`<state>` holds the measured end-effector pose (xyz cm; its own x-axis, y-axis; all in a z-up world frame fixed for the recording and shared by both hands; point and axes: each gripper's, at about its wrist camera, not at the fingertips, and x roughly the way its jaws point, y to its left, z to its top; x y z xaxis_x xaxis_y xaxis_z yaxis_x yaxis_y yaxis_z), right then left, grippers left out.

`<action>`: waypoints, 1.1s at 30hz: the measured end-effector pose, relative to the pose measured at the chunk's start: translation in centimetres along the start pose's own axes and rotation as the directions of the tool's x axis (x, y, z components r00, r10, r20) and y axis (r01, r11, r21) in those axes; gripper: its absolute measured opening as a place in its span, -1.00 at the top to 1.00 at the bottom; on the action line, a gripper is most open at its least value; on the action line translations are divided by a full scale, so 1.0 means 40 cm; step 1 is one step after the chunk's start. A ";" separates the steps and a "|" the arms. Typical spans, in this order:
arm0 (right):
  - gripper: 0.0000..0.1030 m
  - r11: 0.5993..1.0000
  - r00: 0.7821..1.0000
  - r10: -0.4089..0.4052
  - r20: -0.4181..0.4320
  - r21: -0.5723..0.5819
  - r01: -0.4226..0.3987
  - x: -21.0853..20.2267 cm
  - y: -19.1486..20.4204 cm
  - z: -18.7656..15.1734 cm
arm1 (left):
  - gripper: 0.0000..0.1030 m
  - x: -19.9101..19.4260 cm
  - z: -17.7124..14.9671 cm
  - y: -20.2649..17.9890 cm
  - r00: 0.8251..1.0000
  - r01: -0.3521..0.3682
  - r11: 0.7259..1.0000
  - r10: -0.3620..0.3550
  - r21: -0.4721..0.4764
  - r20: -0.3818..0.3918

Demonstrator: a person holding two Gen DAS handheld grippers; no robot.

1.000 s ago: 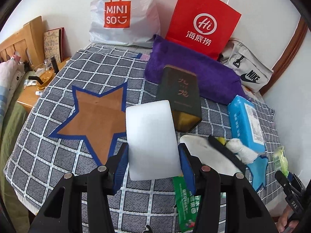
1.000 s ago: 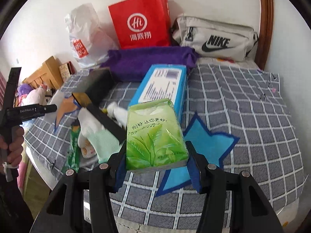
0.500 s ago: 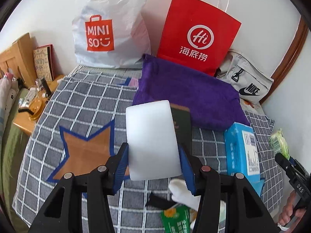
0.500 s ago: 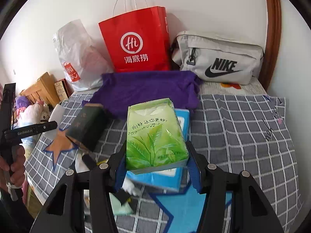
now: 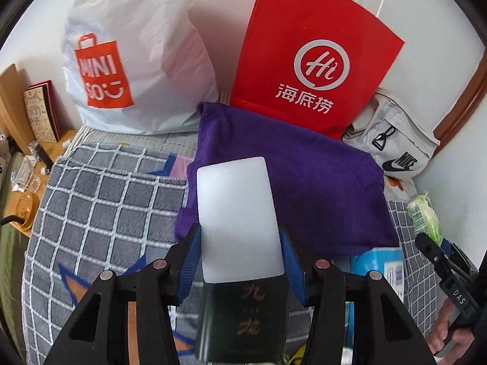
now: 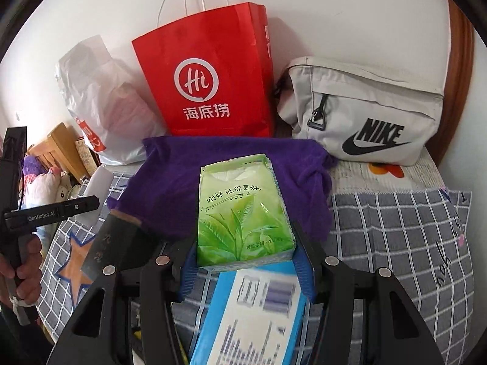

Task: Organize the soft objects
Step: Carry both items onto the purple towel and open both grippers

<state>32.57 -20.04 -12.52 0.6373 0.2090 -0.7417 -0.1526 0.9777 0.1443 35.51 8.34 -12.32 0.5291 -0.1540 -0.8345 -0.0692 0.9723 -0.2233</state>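
Left gripper (image 5: pixel 240 255) clamped on white rectangular foam block (image 5: pixel 239 219), block held above near edge of purple plush towel (image 5: pixel 304 188). Right gripper (image 6: pixel 245 261) clamped on green plastic tissue pack (image 6: pixel 242 213), pack above towel's near edge too. Red paper shopping bag (image 5: pixel 313 57) stands touching towel's far edge; white plastic Miniso bag (image 5: pixel 134 60) left of it; grey Nike pouch (image 6: pixel 365 112) right of towel. Dark green box (image 5: pixel 243 319) and blue tissue box (image 6: pixel 252 316) near side of towel, on grey checked blanket (image 5: pixel 103 200).

Bed (image 5: pixel 100 200) w/ purple towel (image 5: pixel 319 194), bags (image 6: pixel 213 85).
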 end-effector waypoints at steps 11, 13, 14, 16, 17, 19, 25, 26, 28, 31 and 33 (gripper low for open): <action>-0.05 1.000 0.997 -0.004 -0.083 -0.026 0.002 0.179 -0.042 0.082 | 0.05 0.149 0.109 -0.018 0.998 -0.004 1.000 0.005 0.019 -0.062; -0.05 1.000 0.996 -0.001 -0.094 -0.029 -0.002 0.203 -0.045 0.096 | 0.04 0.176 0.127 -0.020 0.997 -0.004 1.000 0.004 0.007 -0.073; -0.05 0.999 0.995 0.001 -0.099 -0.033 -0.004 0.221 -0.047 0.106 | 0.04 0.191 0.136 -0.022 0.997 -0.005 1.000 0.005 0.004 -0.082; -0.05 0.999 0.994 0.003 -0.112 -0.037 -0.008 0.249 -0.048 0.118 | 0.04 0.219 0.151 -0.027 0.996 -0.011 1.000 0.011 0.003 -0.093; -0.05 0.999 0.993 0.004 -0.121 -0.038 -0.009 0.259 -0.049 0.121 | 0.04 0.228 0.156 -0.026 0.995 -0.016 1.000 0.016 0.002 -0.095; -0.05 0.999 0.989 0.004 -0.145 -0.046 -0.010 0.289 -0.049 0.128 | 0.04 0.248 0.162 -0.023 0.994 -0.030 1.000 0.030 0.004 -0.104; -0.05 0.998 0.981 0.000 -0.194 -0.054 -0.011 0.348 -0.066 0.122 | 0.04 0.287 0.172 -0.010 0.992 -0.029 1.000 0.028 -0.008 -0.123; -0.05 0.999 0.981 0.001 -0.196 -0.044 -0.010 0.354 -0.072 0.119 | 0.04 0.290 0.173 -0.010 0.992 -0.028 1.000 0.028 -0.004 -0.122; -0.05 0.999 0.977 0.005 -0.212 -0.032 -0.012 0.370 -0.082 0.113 | 0.04 0.299 0.174 -0.012 0.992 -0.024 1.000 0.024 -0.004 -0.126; -0.05 1.000 0.973 0.027 -0.229 -0.003 -0.028 0.389 -0.095 0.109 | 0.04 0.309 0.174 -0.013 0.991 -0.021 1.000 0.020 -0.006 -0.132; -0.06 0.999 0.971 0.038 -0.236 0.009 -0.037 0.393 -0.099 0.107 | 0.04 0.311 0.174 -0.013 0.991 -0.017 1.000 0.015 -0.013 -0.134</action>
<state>46.43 -20.51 -21.94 0.4353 0.2349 -0.8691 -0.1693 0.9695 0.1772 48.02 7.14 -19.08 0.4099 -0.1613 -0.8978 -0.0896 0.9724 -0.2156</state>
